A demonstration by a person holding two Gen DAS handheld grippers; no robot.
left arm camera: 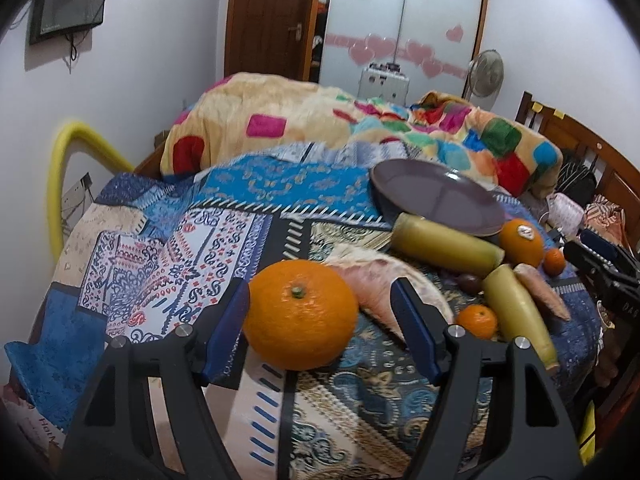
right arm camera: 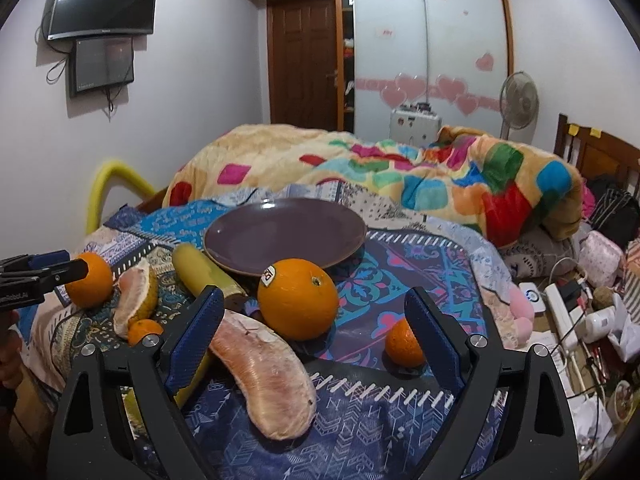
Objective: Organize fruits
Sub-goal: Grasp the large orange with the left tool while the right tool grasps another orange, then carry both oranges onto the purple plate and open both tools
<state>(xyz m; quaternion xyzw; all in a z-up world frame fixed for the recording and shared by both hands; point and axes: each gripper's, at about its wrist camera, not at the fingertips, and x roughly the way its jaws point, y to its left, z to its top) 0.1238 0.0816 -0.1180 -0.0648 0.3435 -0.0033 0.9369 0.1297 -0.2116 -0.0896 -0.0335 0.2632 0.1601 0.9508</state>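
Observation:
In the left wrist view a large orange (left arm camera: pixel 300 314) lies on the patterned bedspread between the blue pads of my left gripper (left arm camera: pixel 320 292). The jaws are open, with a gap on the orange's right side. In the right wrist view my right gripper (right arm camera: pixel 314 300) is open around a stickered orange (right arm camera: pixel 298 300) and a peeled pomelo segment (right arm camera: pixel 264 376); neither is gripped. A small mandarin (right arm camera: pixel 402 344) sits by the right finger. The purple plate (right arm camera: pixel 284 232) lies behind the fruit. The left gripper (right arm camera: pixel 44 272) shows at the left edge beside its orange (right arm camera: pixel 90 280).
Two yellow-green stalk pieces (left arm camera: pixel 444 244) (left arm camera: pixel 516 312), another pomelo piece (left arm camera: pixel 372 288) and small mandarins (left arm camera: pixel 478 320) lie among the fruit. A bunched colourful blanket (right arm camera: pixel 440 176) lies behind the plate. Cables and clutter (right arm camera: pixel 572 316) fill the right side, and a yellow tube (left arm camera: pixel 60 184) stands at the left.

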